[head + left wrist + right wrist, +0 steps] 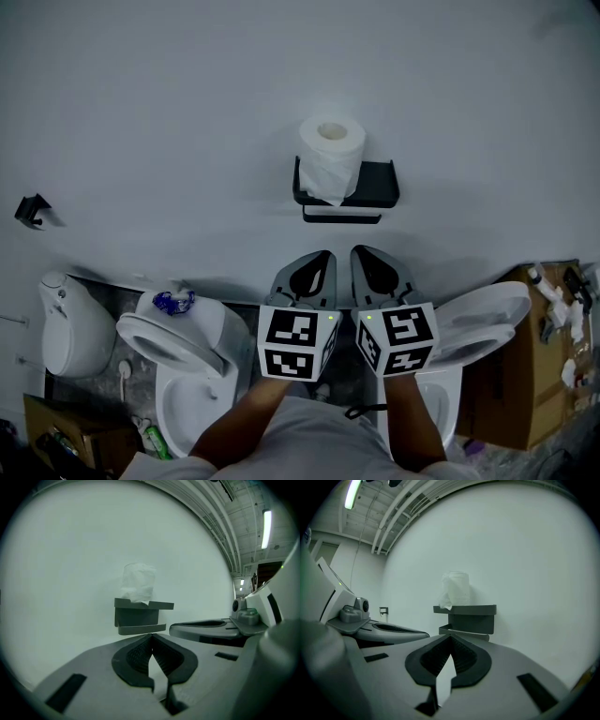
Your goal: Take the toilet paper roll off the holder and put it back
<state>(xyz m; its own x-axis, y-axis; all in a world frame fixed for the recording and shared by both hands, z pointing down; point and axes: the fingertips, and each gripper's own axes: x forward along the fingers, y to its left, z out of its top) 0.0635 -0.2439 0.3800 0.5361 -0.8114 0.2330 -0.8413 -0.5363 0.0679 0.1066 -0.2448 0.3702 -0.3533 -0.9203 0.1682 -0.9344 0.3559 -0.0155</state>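
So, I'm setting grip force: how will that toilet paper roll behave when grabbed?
The toilet paper roll is wound paper, probably light and squashable. Standing on end atop the black holder, it may tip if pushed. Its hanging tail likely flops.

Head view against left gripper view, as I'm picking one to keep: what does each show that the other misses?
Only the head view: toilets, a cardboard box, a wall hook. Only the left gripper view: the ceiling and its strip light. Both: the toilet paper roll upright on the black holder, with the left gripper and right gripper shut, empty.
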